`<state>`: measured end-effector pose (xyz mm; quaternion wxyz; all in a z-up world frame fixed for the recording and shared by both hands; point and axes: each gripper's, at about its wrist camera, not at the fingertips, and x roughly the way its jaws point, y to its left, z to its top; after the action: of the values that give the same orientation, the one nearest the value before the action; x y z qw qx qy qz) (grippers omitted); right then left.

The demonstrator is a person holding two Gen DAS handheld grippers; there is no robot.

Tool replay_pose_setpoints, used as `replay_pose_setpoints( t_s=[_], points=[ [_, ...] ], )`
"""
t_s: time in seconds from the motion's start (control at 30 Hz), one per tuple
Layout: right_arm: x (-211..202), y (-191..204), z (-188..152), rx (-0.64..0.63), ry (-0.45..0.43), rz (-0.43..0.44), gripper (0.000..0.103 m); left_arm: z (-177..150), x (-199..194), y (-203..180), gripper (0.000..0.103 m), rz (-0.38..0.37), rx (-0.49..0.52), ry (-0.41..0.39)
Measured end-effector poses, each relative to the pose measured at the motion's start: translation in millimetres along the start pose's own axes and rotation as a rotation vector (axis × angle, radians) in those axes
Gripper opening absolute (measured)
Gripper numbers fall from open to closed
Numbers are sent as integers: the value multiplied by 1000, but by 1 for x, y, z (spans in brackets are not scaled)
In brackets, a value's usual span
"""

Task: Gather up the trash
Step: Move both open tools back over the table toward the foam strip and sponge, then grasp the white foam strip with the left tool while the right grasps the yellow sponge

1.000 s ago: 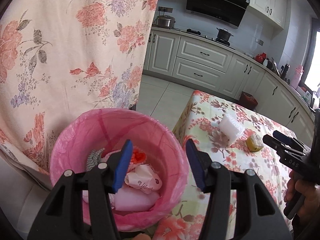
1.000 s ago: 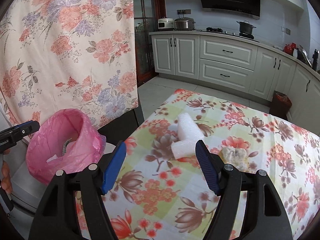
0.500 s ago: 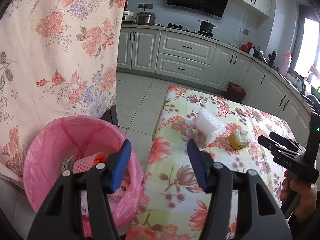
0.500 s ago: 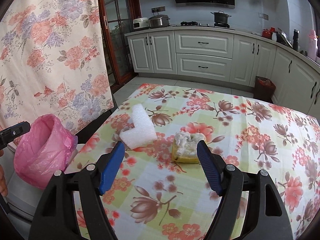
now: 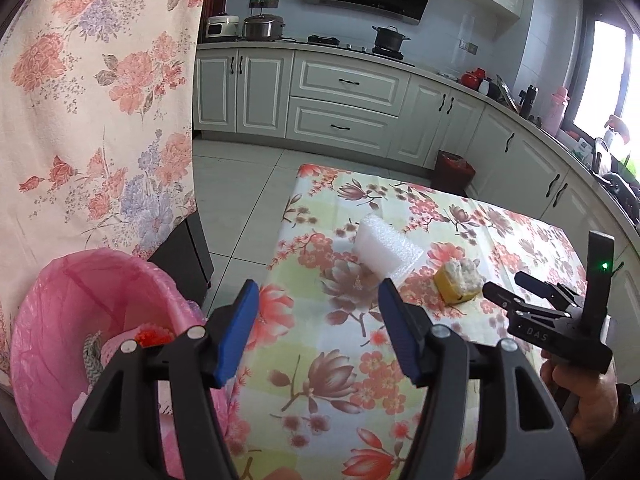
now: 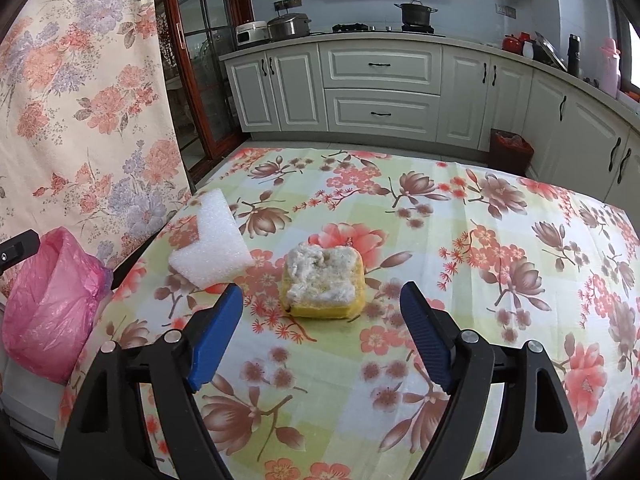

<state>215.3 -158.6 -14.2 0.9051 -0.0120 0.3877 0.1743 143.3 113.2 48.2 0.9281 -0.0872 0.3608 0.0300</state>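
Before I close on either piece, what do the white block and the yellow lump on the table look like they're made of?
White block: looks like expanded packing foam, matte, with a fine bubbly texture and a notch cut into it.
Yellow lump: probably an old sponge, with porous yellow sides and a frayed, greyish-white fibrous top; could be a scouring layer, hard to confirm.
Both probably compress under the open right gripper.

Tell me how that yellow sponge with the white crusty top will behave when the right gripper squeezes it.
The yellow sponge looks soft and worn, so it probably compresses and weighs little. Its blocky shape lies flat on the tablecloth, so rolling seems unlikely. The ragged white top may shed bits.
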Motion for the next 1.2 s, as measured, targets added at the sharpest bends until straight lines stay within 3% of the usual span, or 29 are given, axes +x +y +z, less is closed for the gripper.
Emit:
replay_pose_setpoints(
  t_s=[0.4,0.47,0.63,0.9,1.2],
  points=[
    [62,11,4,-44,107,-29,76,5,27,-4,60,-18,4,27],
    [70,12,4,-53,124,-42,68,4,30,-3,60,-19,3,30],
    [84,12,5,-60,158,-58,63,4,35,-4,60,-23,3,37],
    [79,5,4,-60,143,-49,59,5,48,-17,60,-48,14,50],
    [46,-20,7,-7,81,-44,59,10,82,-53,60,-114,19,80]
  ],
)
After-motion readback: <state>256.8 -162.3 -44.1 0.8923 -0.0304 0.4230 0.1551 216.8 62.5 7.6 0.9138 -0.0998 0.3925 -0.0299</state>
